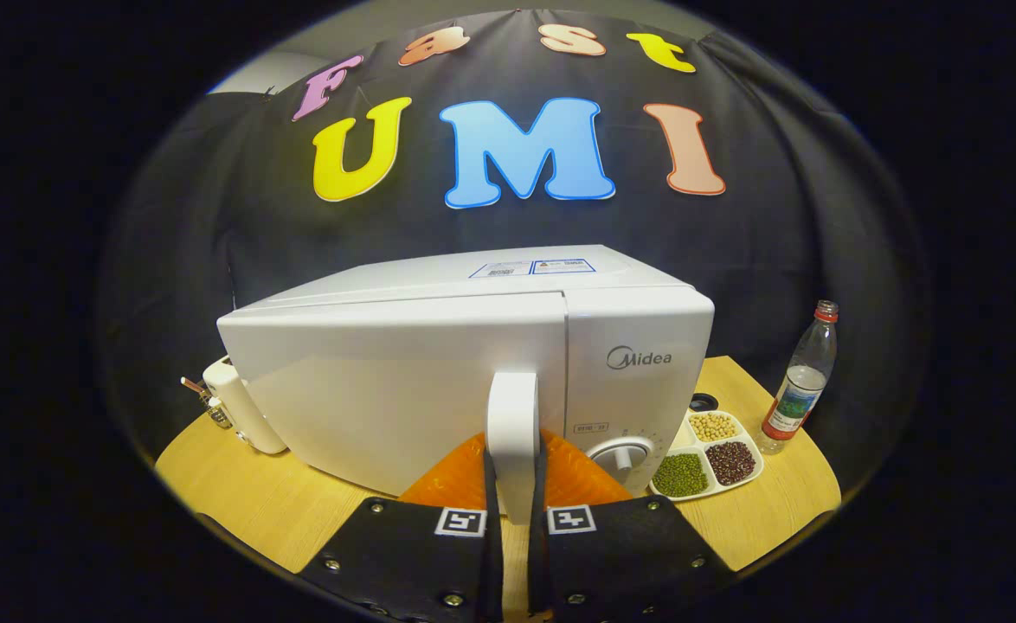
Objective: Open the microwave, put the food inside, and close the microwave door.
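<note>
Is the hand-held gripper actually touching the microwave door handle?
Touching. The gripper view shows the hand-held gripper with a finger pressed against each side of the white door handle, no gap visible; the microwave door looks shut.

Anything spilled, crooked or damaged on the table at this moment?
Nothing stands out. The microwave sits square with its door shut, the gripper closed on the door handle. The divided tray keeps its beans in separate compartments, and the bottle beside it stands upright and capped.

Two-finger gripper [513,510] had flat matte plates, silver screw heads along edges, square black-and-white fiducial marker on each finger base.
</note>
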Demonstrator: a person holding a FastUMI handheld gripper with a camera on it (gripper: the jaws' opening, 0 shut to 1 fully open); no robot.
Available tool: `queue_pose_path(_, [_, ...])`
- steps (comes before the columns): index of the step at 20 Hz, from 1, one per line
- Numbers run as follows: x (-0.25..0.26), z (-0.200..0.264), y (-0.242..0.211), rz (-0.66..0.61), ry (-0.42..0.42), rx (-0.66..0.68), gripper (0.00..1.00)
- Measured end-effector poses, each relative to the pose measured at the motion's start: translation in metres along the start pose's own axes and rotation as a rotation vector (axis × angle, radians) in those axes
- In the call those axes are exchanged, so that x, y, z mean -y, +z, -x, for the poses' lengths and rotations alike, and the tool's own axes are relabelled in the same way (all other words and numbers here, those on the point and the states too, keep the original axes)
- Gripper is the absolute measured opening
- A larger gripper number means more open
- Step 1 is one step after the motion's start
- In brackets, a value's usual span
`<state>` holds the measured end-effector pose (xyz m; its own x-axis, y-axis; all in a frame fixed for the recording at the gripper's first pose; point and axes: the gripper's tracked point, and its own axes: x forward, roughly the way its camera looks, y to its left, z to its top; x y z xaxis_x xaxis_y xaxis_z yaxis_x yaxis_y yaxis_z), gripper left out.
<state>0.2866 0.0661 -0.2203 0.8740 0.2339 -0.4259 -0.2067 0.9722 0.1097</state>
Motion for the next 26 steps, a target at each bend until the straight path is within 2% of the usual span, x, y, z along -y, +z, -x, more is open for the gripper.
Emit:
queue_pose_path(4, [-0.018,0.043,-0.015,0.081,0.035,0.037,0.11])
queue_pose_path(10, [-0.048,0.085,-0.035,0.062,0.046,-0.010,0.11])
queue_pose_path(16, [-0.075,0.116,-0.050,0.067,0.061,-0.058,0.21])
queue_pose_path(20, [-0.098,0.133,-0.058,0.057,0.053,-0.067,0.21])
queue_pose_path(26, [-0.143,0.160,-0.077,0.058,0.084,-0.076,0.23])
